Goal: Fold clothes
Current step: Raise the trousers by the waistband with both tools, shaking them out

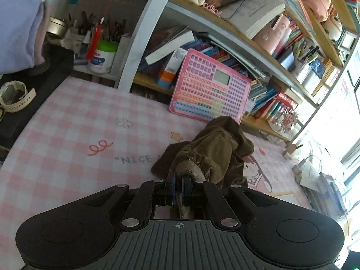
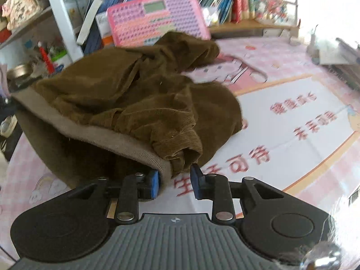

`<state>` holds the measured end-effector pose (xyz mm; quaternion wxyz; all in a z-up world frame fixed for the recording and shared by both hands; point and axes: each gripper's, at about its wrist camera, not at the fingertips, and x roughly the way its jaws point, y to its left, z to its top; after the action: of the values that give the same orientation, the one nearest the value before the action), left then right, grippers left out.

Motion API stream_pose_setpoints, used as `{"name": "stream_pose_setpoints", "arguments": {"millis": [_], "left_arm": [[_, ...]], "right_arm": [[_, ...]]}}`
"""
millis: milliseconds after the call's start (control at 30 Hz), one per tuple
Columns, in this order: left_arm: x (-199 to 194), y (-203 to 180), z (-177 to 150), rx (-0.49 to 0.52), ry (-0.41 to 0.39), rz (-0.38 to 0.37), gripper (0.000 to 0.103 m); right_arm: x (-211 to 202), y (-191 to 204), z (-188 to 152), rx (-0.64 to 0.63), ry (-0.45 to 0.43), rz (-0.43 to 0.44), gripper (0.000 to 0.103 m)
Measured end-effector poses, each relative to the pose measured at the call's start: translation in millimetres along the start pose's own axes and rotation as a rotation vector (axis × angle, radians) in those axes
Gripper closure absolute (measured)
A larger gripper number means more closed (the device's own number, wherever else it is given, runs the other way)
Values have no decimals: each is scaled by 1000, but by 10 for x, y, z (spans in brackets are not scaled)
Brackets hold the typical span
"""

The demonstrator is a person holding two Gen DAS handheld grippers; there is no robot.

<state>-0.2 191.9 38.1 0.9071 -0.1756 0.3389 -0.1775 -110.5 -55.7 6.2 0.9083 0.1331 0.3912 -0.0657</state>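
The trousers' waistband (image 1: 189,168) is pinched in the left gripper (image 1: 178,187), bunched at twelve o'clock for spreading; the right gripper (image 2: 175,181) stands apart, nothing clamped.

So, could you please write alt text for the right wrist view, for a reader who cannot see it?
The right gripper points down at a crumpled brown garment on a pink checked table mat; its blue-padded jaws stand apart, the garment's beige ribbed hem beside the left pad. Behind, a pink toy keyboard leans against bookshelves.

Wrist cams close, sharing garment (image 1: 216,148).
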Motion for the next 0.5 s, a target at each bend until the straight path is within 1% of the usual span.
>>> {"name": "stream_pose_setpoints", "arguments": {"millis": [67, 133, 200, 267, 367, 400, 467, 500], "left_arm": [[-23, 39, -8, -13, -8, 5, 99], [-81, 72, 14, -35, -50, 13, 99], [-195, 85, 100, -49, -111, 19, 99], [-336, 15, 289, -46, -178, -1, 100], [-542, -107, 583, -37, -273, -36, 100], [-544, -203, 669, -30, -283, -62, 100], [-425, -475, 807, -7, -271, -123, 100], [-305, -640, 853, 10, -251, -153, 99]], "right_arm": [[-18, 36, 2, -24, 12, 37, 94], [-67, 91, 22, -67, 13, 75, 97], [-182, 142, 91, -109, 19, 169, 97], [-342, 194, 187, -148, 17, 274, 98], [-648, 235, 412, -218, -38, 386, 99], [-728, 198, 505, -235, -74, 375, 99], [-825, 25, 717, -235, -146, 295, 100], [-840, -117, 831, -227, -181, 233, 100]]}}
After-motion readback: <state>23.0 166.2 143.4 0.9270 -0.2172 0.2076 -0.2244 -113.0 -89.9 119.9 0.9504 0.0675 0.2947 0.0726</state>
